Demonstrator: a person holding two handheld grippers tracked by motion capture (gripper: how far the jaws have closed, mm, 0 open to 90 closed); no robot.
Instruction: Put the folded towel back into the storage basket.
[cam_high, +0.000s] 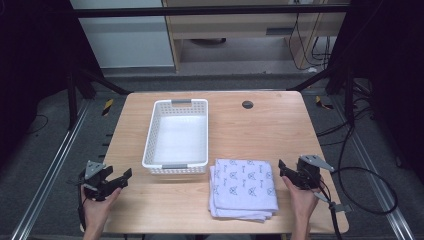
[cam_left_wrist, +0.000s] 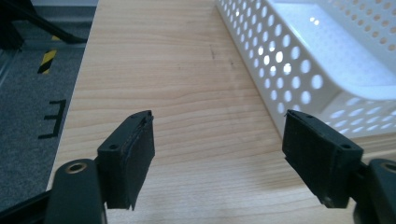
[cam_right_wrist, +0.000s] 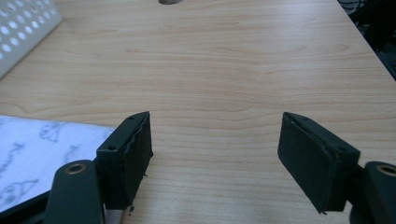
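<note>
On table (cam_high: 250, 130): 1 white basket (cam_high: 176, 134), 1 folded cloth stack (cam_high: 244, 188), 2 claws – left (cam_high: 121, 179), right (cam_high: 283, 168).

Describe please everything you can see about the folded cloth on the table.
The cloth is white to pale lilac with small dark printed drawings and writing. It looks like soft fabric, folded into a flat, nearly square stack with layered edges showing at its front and left sides. It lies on the wooden table, near the front edge, just right of the white basket and close to its front right corner. The right gripper is beside its right edge with jaws open, not touching it.
</note>
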